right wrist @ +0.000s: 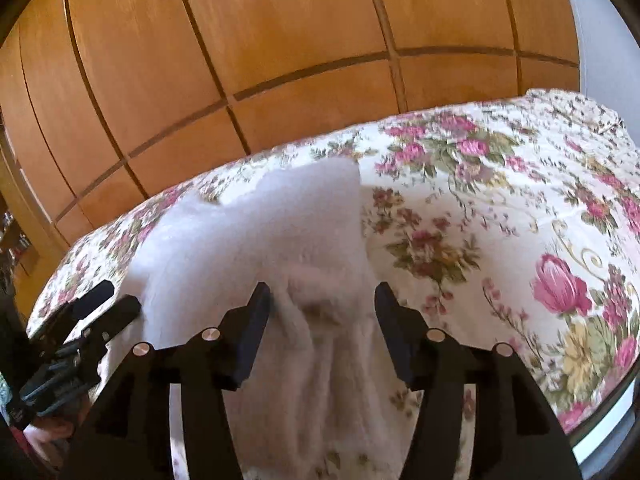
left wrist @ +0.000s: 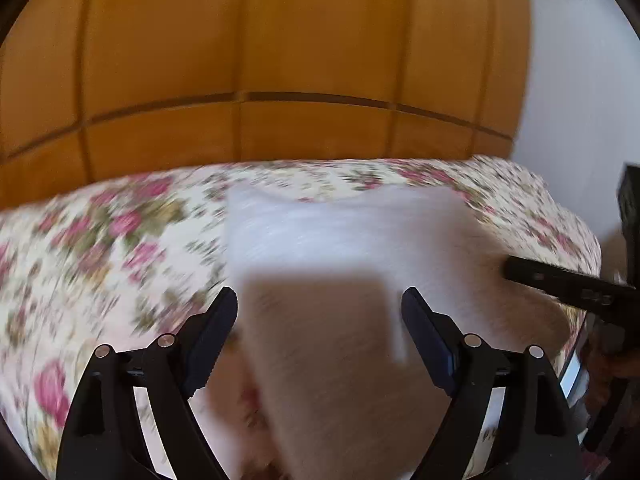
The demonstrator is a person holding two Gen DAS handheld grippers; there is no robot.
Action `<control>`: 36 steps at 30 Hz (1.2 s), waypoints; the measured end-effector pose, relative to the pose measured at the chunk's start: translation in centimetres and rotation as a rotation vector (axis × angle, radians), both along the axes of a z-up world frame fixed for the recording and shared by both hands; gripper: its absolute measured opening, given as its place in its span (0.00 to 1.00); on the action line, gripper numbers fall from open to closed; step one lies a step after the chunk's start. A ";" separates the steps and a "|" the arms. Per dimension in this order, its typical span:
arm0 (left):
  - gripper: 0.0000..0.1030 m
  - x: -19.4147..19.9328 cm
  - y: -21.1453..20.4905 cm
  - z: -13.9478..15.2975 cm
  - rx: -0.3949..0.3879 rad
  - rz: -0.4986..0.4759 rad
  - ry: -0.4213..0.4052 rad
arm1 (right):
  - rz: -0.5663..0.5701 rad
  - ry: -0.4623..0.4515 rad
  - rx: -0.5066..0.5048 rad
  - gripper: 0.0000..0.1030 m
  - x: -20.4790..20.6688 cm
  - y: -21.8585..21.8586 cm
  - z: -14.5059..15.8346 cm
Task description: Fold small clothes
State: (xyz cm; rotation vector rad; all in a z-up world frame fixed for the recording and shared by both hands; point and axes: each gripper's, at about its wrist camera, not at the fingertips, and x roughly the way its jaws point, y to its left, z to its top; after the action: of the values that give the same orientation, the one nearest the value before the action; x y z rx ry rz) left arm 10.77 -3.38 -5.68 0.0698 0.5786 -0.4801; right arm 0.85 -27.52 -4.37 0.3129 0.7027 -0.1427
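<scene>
A white fluffy garment (left wrist: pixel 340 232) lies on the floral bedspread (left wrist: pixel 100 240); this view is blurred. My left gripper (left wrist: pixel 320 300) is open above the garment's shaded near part, with neither finger pressing on it. In the right wrist view the garment (right wrist: pixel 280 232) runs from the far bed edge towards me, bunched into folds at the near end. My right gripper (right wrist: pixel 320 300) is open, its fingers on either side of that bunched part without clamping it. The left gripper (right wrist: pixel 114 298) shows at the garment's left edge. One finger (left wrist: pixel 560 284) of the right gripper reaches in from the right.
Orange-brown wooden wardrobe panels (right wrist: pixel 280 60) stand right behind the bed. A white wall (left wrist: pixel 580 80) is at the right. The bedspread (right wrist: pixel 500 220) stretches to the right of the garment, and its near edge (right wrist: pixel 600 420) drops off at the lower right.
</scene>
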 end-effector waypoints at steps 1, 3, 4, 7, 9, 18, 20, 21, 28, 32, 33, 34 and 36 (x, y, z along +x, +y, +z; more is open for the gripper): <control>0.81 0.0 0.7 -0.2 -0.019 0.017 0.015 | 0.001 -0.004 0.027 0.49 -0.4 -0.1 0.1; 0.81 -0.1 2.0 -0.6 -0.062 0.034 0.041 | 0.028 -0.002 0.096 0.40 -1.2 -0.3 0.1; 0.81 -0.1 2.3 -0.8 -0.069 0.030 0.051 | 0.043 0.007 0.115 0.35 -1.3 -0.1 0.0; 0.81 0.2 0.9 -2.3 0.010 -0.022 0.111 | 0.076 0.060 0.174 0.14 -0.7 0.4 -1.4; 0.80 0.2 0.5 -2.7 -0.001 -0.050 0.151 | 0.048 0.091 0.174 0.07 -0.4 0.5 -2.3; 0.80 0.6 -0.3 -4.3 -0.041 -0.095 0.266 | 0.005 0.110 0.082 0.06 -0.6 -1.0 -3.1; 0.80 0.6 0.1 -4.2 -0.066 -0.094 0.277 | 0.003 0.084 0.065 0.10 -1.0 -0.7 -3.2; 0.82 0.5 0.3 -4.0 -0.069 -0.091 0.269 | 0.003 0.081 0.060 0.15 -1.1 -0.7 -2.9; 0.87 0.4 0.5 -4.1 -0.086 -0.063 0.271 | -0.003 -0.100 0.059 0.31 -2.2 -0.2 1.2; 0.88 0.2 0.1 -4.1 -0.070 -0.065 0.268 | 0.082 -0.085 -0.023 0.20 -0.5 2.1 1.1; 0.88 0.3 0.1 -4.1 -0.067 -0.067 0.268 | 0.083 -0.079 -0.037 0.19 -0.1 2.4 0.8; 0.88 0.2 0.1 -4.1 -0.066 -0.068 0.270 | 0.070 -0.057 -0.058 0.16 0.6 2.6 0.2; 0.88 0.4 0.3 -3.9 -0.068 -0.071 0.282 | 0.017 0.031 -0.084 0.12 2.1 2.0 -1.5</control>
State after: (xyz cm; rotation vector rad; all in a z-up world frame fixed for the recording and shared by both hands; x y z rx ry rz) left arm 11.13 -3.07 -9.58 -0.0428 0.8373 -0.5828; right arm 2.98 -25.55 -5.85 0.2251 0.7281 -0.1609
